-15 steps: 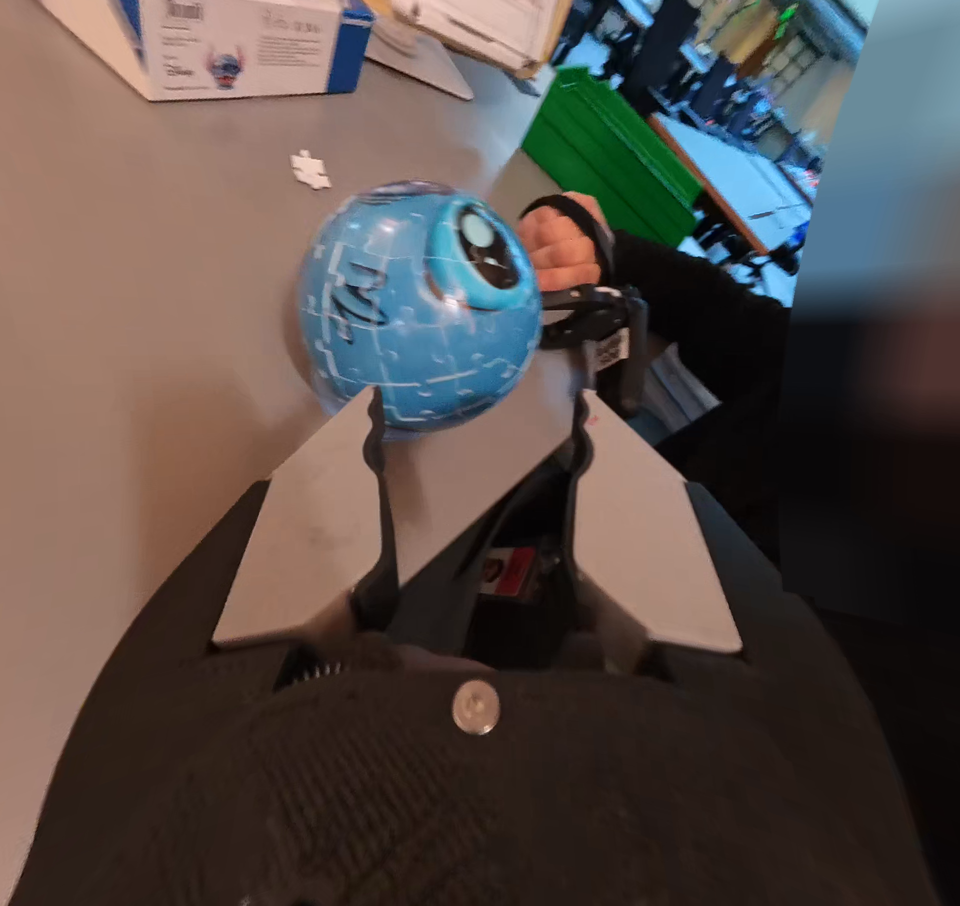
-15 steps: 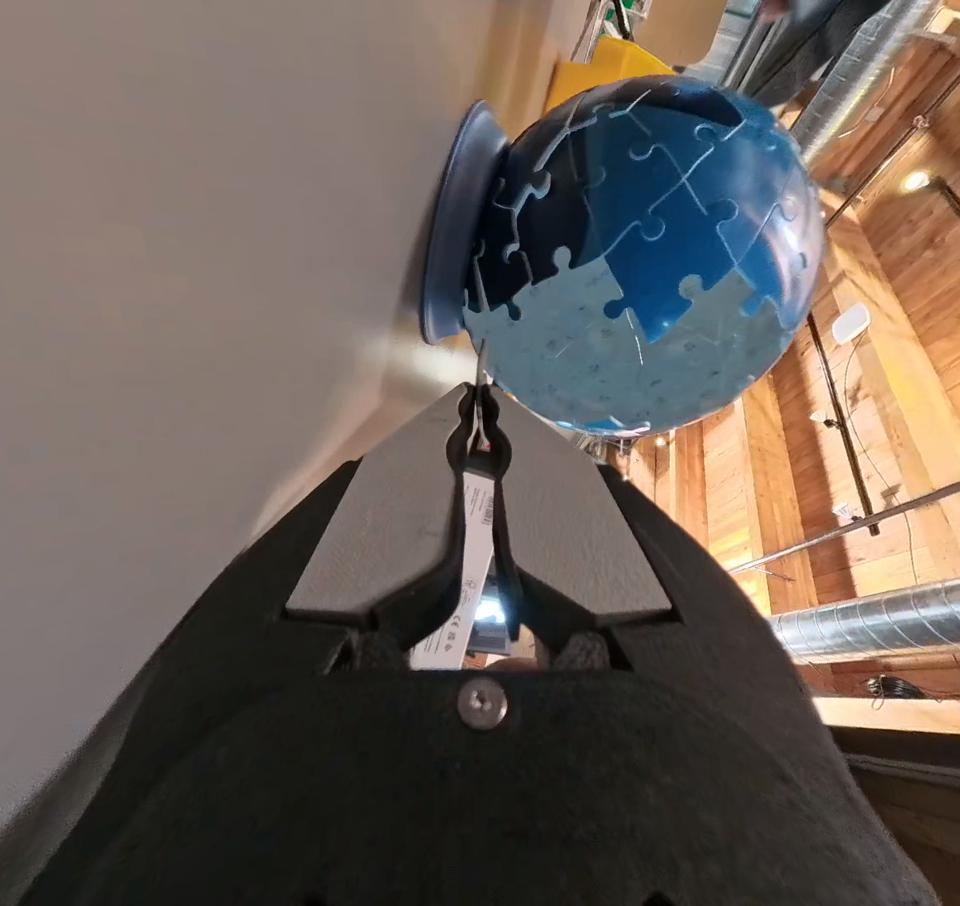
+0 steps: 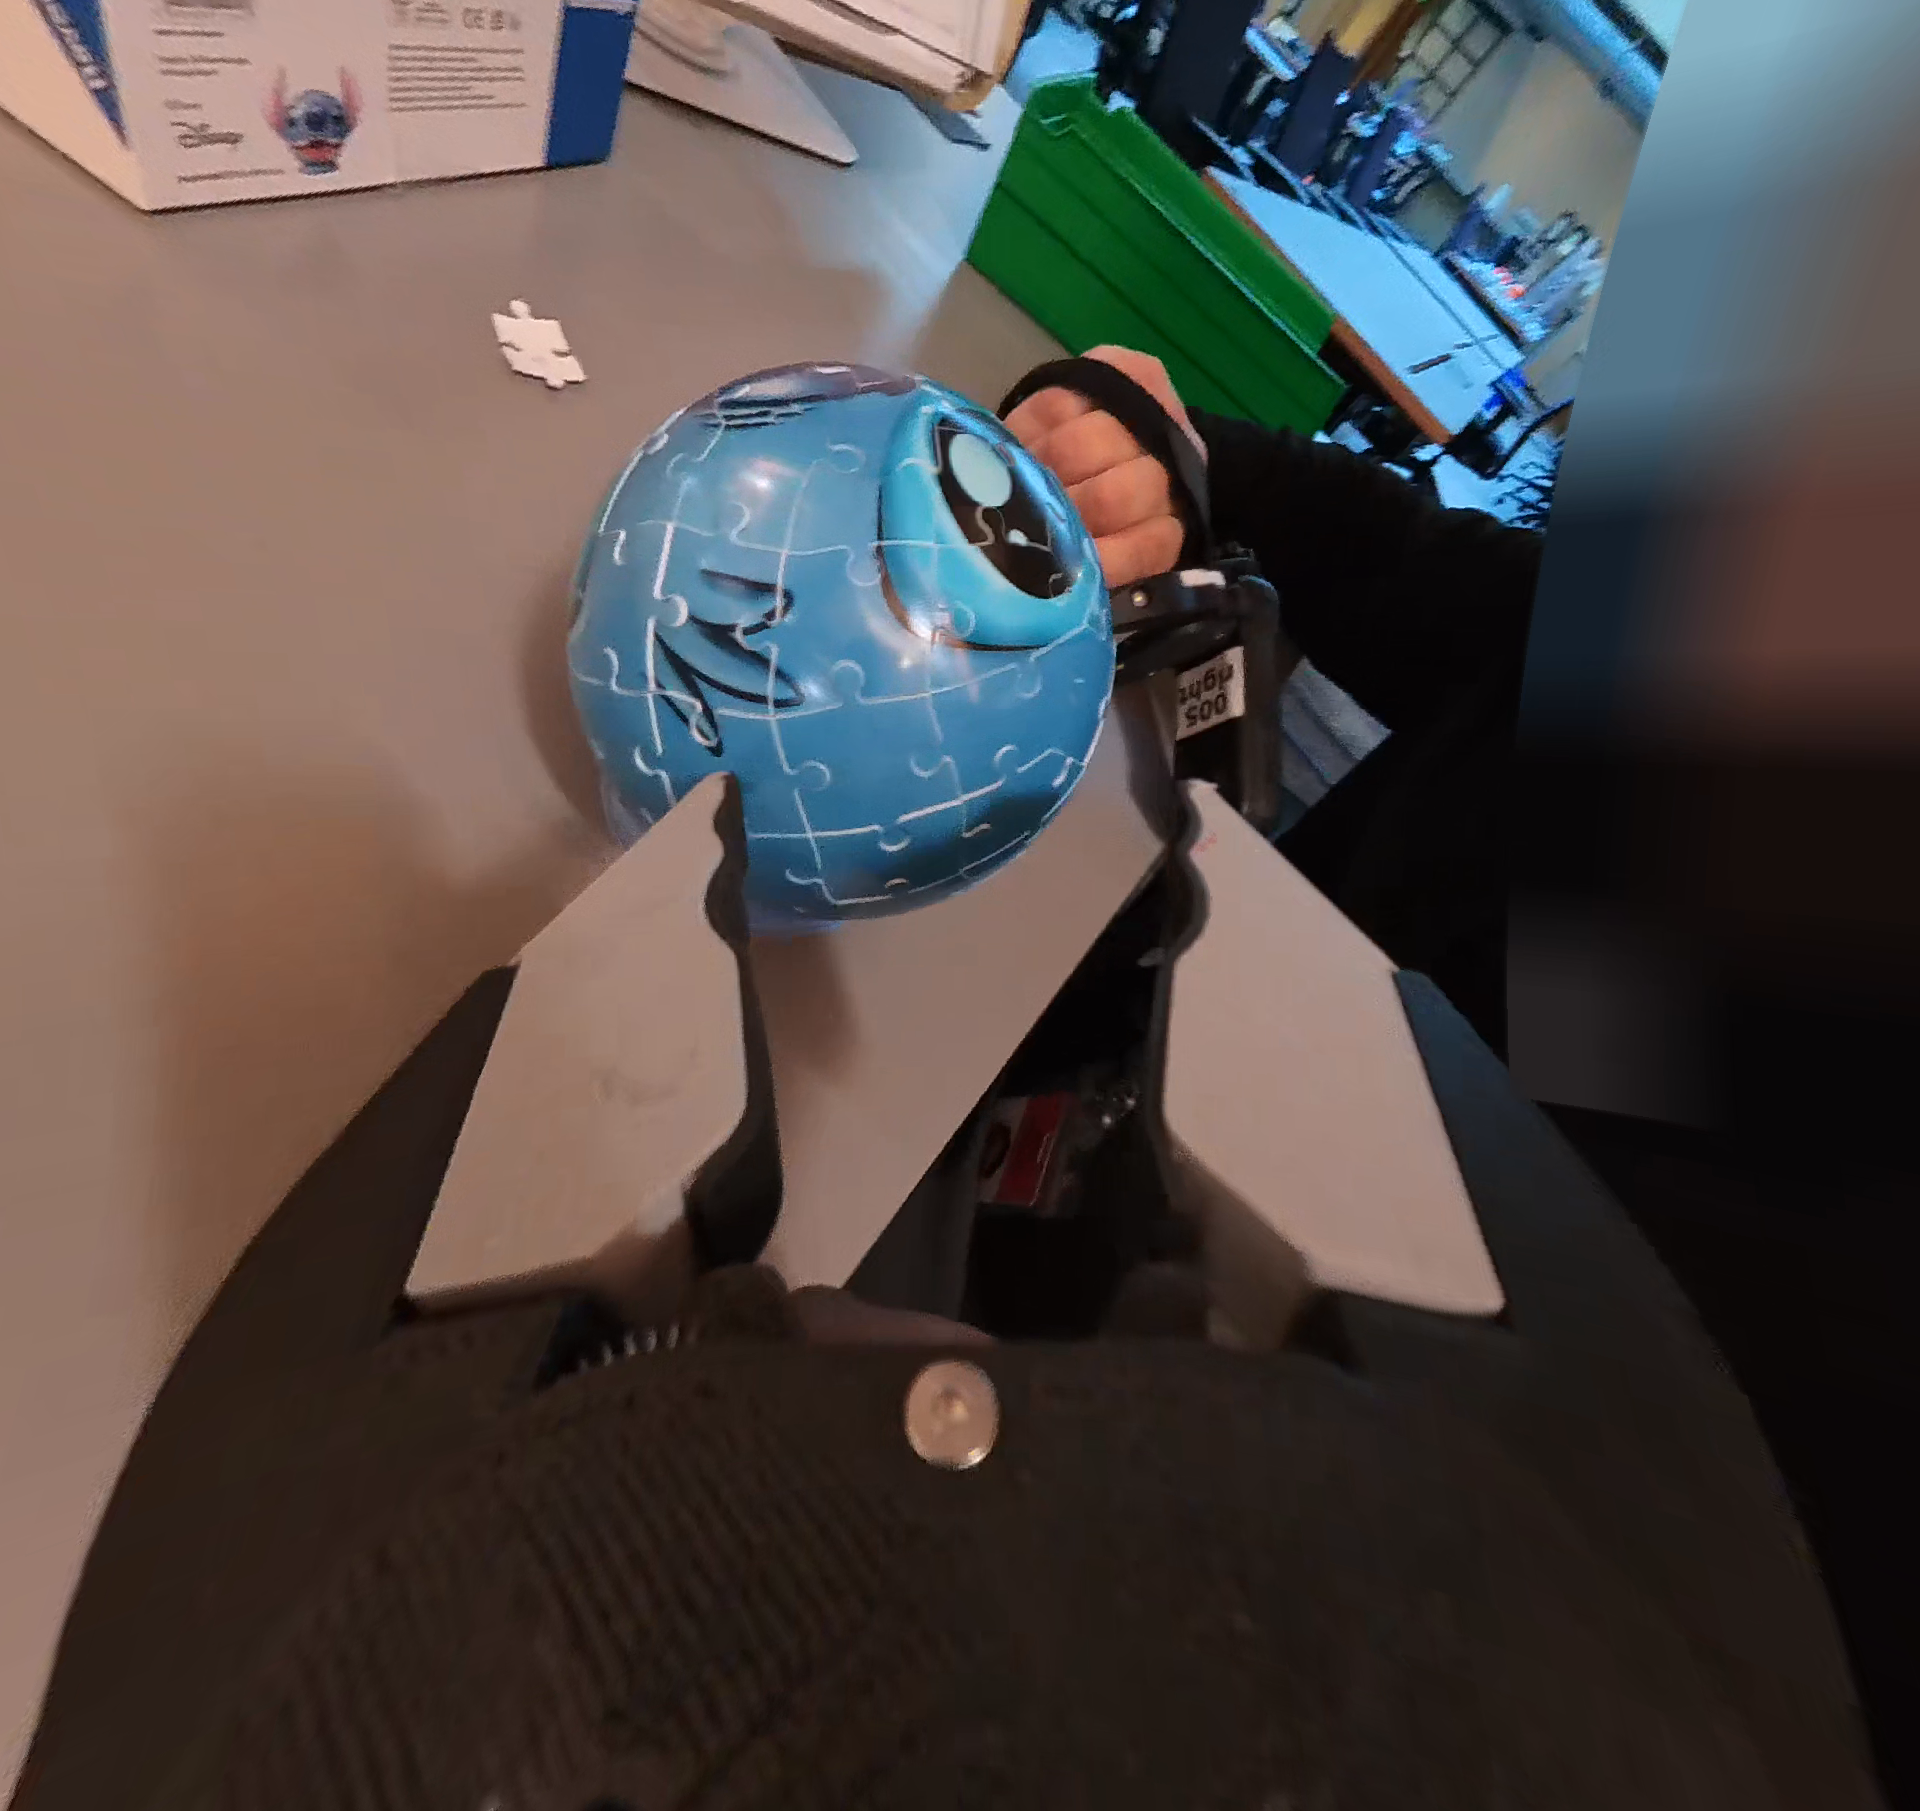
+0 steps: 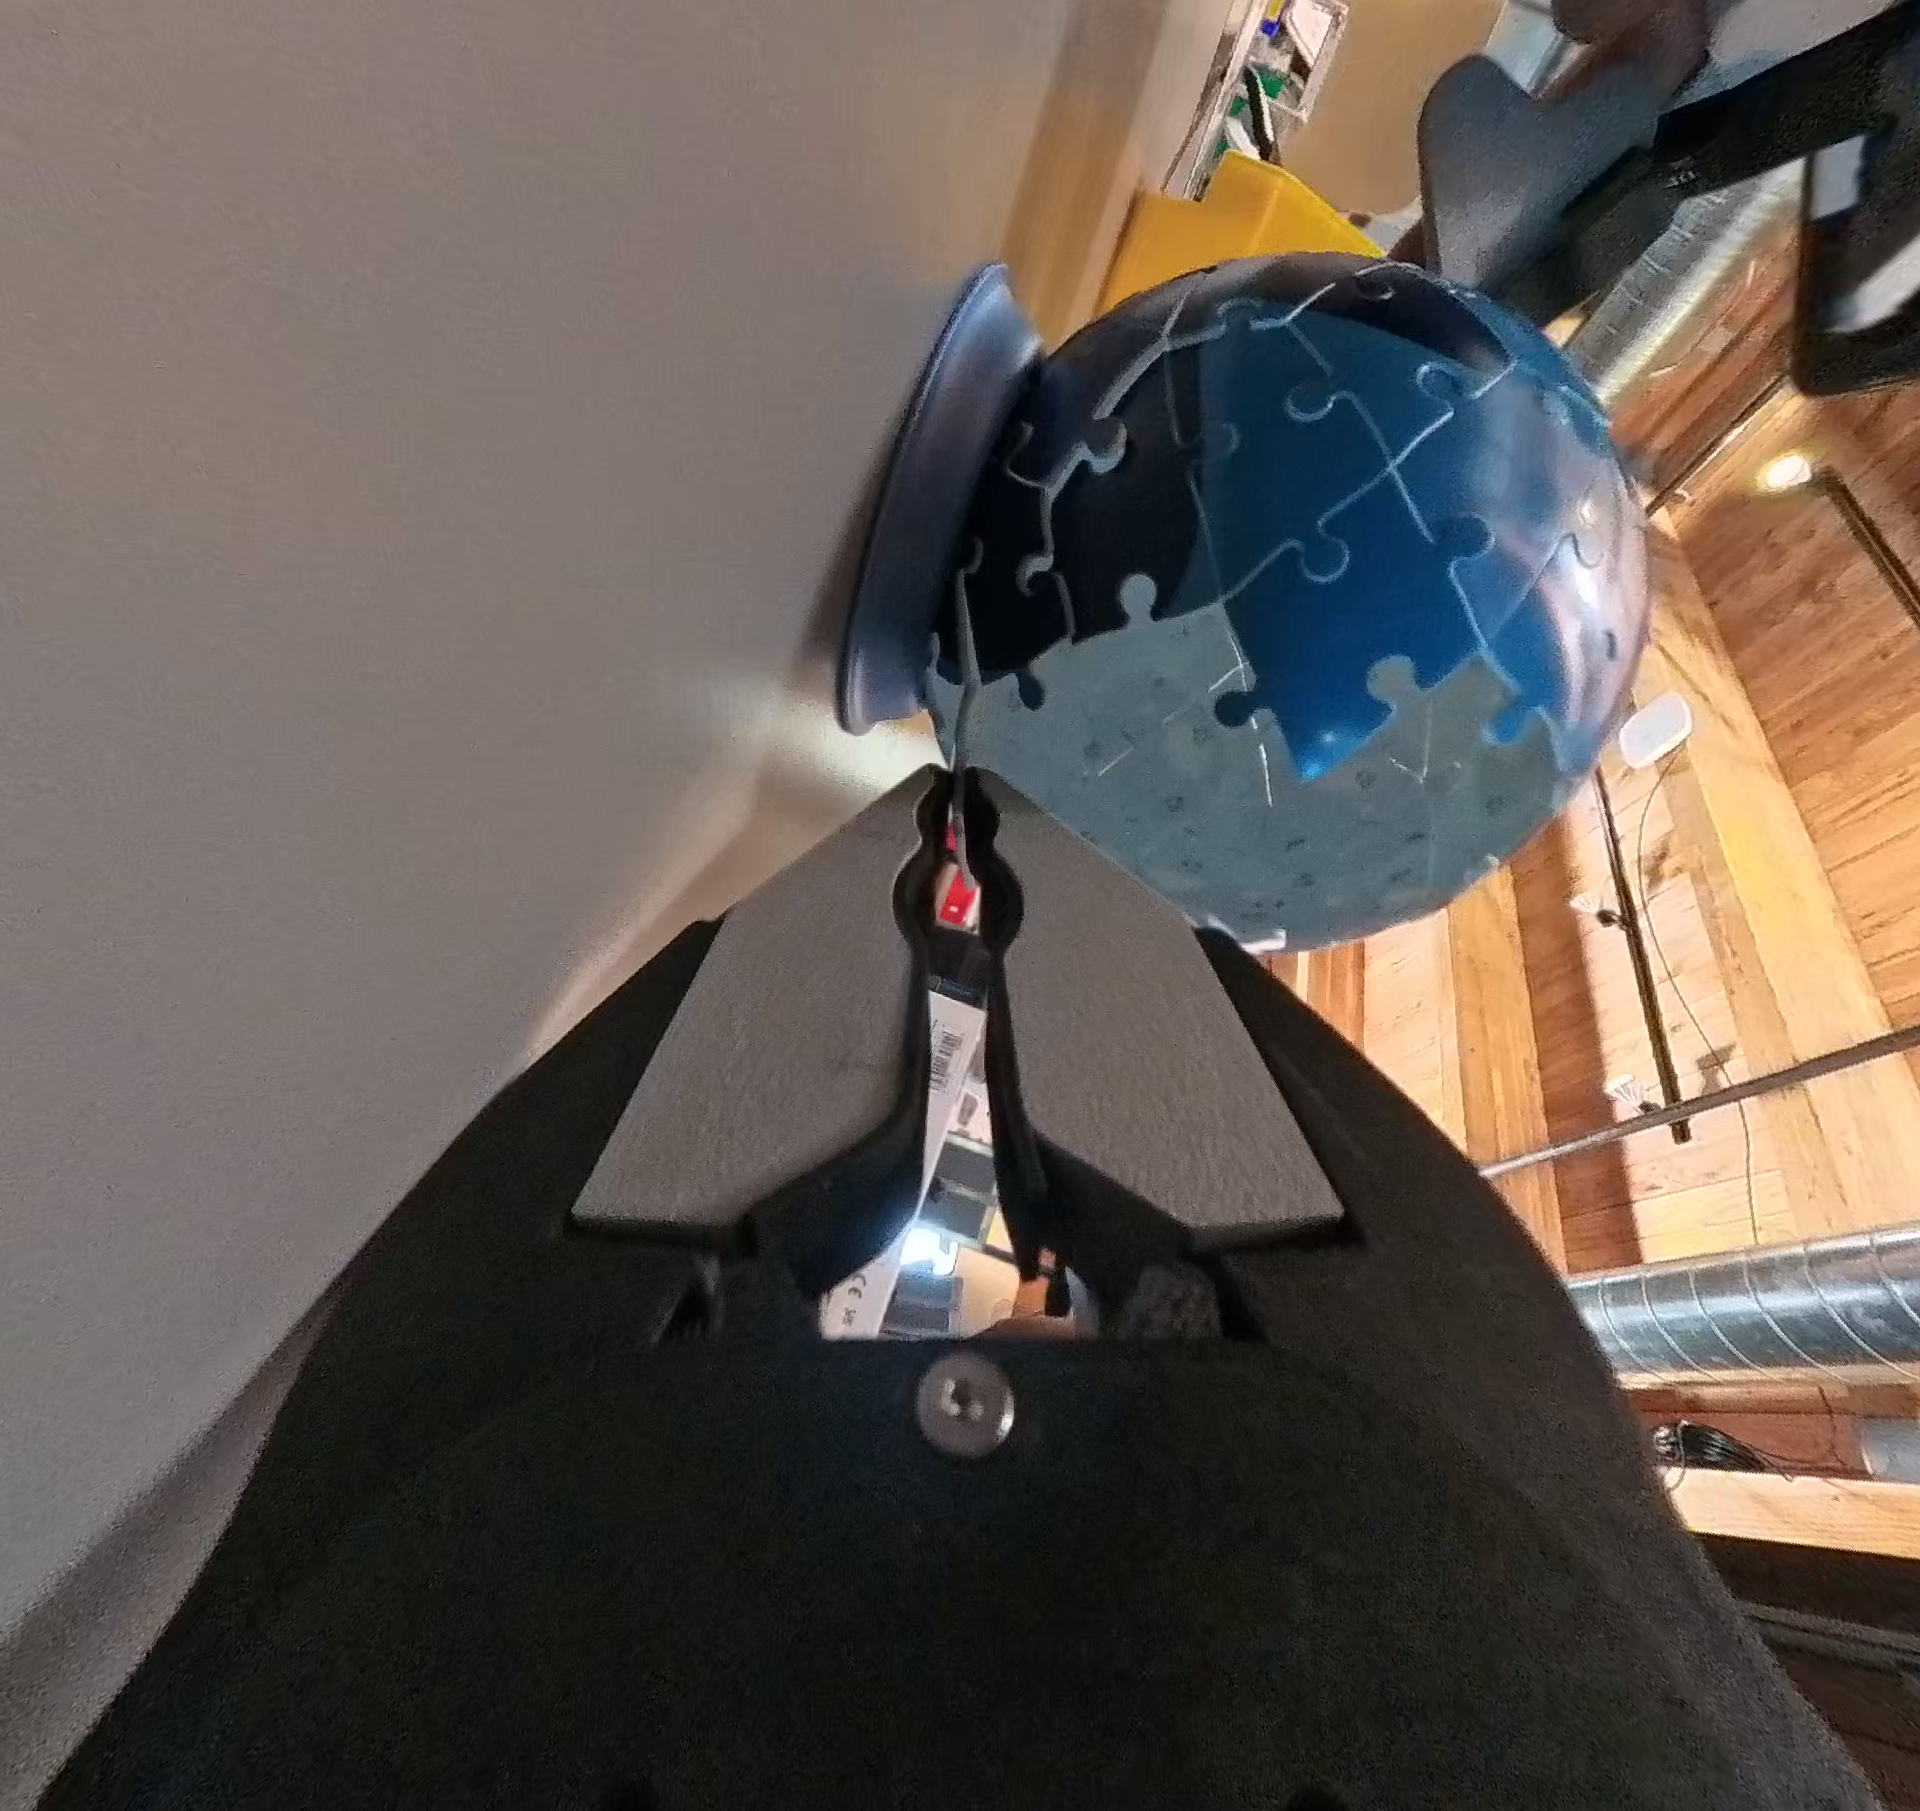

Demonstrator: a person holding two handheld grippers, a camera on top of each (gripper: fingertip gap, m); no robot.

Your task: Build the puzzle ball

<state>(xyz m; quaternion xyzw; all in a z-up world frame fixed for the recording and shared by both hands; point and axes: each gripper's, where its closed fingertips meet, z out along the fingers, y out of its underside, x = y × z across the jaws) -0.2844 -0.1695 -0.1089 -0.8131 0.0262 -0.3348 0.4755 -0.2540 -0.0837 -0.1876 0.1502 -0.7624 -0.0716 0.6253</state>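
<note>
The puzzle ball (image 4: 1278, 598) stood on its stand (image 4: 935, 514) on the table (image 3: 260, 618). The right gripper (image 4: 961, 790), pinched onto a thin piece, was fitting it into the gap; careful alignment was judged necessary. The left gripper (image 3: 956, 805) was wide open, holding nothing.

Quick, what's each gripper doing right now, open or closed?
Left gripper: open, fingers either side of the puzzle ball.
Right gripper: closed on a thin puzzle piece.

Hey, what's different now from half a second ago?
Hardly anything. The right gripper stays shut on a thin grey puzzle piece at the edge of the puzzle ball. The left gripper stays open beside it; the loose white piece hasn't moved.
</note>
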